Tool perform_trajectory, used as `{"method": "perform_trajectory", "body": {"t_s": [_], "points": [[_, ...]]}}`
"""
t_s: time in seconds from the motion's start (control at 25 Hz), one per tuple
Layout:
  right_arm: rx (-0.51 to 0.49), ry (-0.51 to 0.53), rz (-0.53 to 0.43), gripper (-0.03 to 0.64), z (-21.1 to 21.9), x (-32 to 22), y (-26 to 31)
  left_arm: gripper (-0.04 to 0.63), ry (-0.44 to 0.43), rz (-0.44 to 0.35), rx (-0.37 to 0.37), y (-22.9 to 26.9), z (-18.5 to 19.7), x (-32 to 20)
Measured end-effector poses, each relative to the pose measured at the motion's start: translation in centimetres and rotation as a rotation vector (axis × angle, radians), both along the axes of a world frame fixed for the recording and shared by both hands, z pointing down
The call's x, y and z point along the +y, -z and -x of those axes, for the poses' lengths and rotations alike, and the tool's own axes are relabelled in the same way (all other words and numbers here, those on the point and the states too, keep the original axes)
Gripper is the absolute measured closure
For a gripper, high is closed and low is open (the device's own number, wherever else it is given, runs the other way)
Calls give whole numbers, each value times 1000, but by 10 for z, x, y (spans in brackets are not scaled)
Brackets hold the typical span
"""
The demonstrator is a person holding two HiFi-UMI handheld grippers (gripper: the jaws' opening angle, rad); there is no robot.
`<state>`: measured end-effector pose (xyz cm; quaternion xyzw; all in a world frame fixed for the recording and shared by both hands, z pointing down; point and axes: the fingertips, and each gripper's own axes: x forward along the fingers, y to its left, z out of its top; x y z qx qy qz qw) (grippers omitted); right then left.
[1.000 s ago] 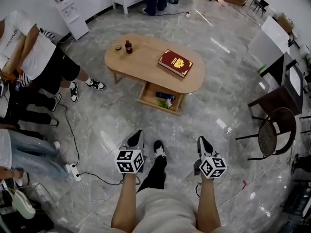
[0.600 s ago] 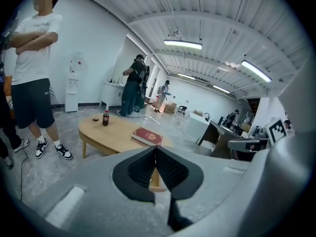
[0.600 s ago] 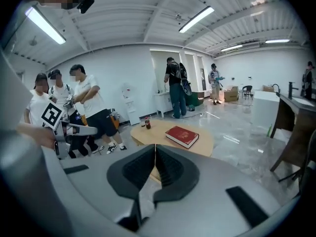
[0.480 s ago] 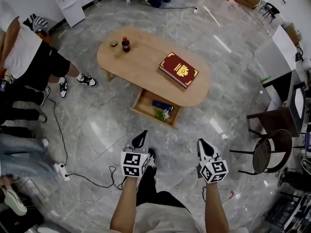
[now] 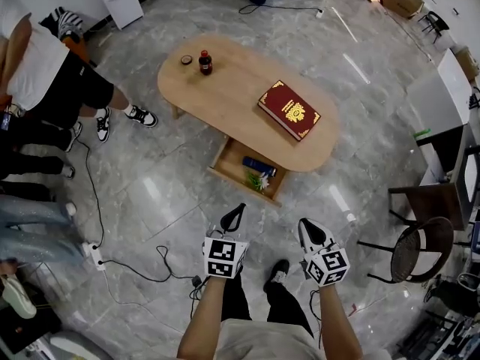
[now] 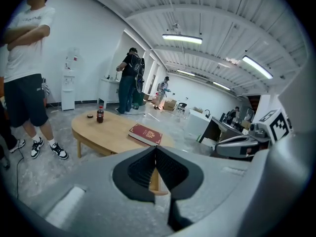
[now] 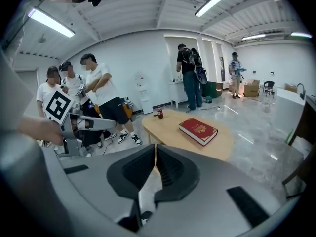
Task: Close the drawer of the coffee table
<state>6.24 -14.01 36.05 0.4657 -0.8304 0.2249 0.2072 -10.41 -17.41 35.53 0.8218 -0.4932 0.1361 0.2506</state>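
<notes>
The oval wooden coffee table (image 5: 225,88) stands ahead of me on the grey floor. Its drawer (image 5: 227,172) is pulled out toward me, with a blue item and a green-white item inside. A red book (image 5: 289,109) and a small dark bottle (image 5: 205,62) sit on the tabletop. My left gripper (image 5: 238,211) hangs short of the drawer front, jaws together and empty. My right gripper (image 5: 307,229) is beside it to the right, also shut with nothing held. The left gripper view (image 6: 155,149) and the right gripper view (image 7: 155,147) both look past closed jaws at the table (image 6: 106,127) (image 7: 173,127).
Several people stand at the left (image 5: 45,73), and more at the room's far end. A cable and power strip (image 5: 94,255) lie on the floor at my left. A round-seat chair (image 5: 416,235) and dark furniture stand at the right.
I have stepped closer to the table, and both grippers have moved forward and lower toward the open drawer. The drawer has not moved. Both grippers stay shut.
</notes>
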Motion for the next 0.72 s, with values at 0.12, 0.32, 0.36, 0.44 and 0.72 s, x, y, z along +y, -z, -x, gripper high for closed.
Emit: {"method": "perform_trajectory", "body": {"t_s": [0.12, 0.32, 0.36, 0.44, 0.72], "points": [[-12, 34, -3, 598, 0, -8, -11, 586, 46, 3, 0, -4, -6, 3], [-43, 76, -30, 598, -7, -16, -21, 586, 86, -8, -52, -16, -24, 12], [-53, 88, -39, 598, -10, -16, -19, 586, 95, -18, -59, -14, -29, 14], [-65, 119, -54, 598, -20, -14, -15, 586, 122, -39, -44, -7, -39, 19], [-54, 220, -56, 598, -60, -6, -46, 586, 195, -95, -74, -14, -50, 40]]}}
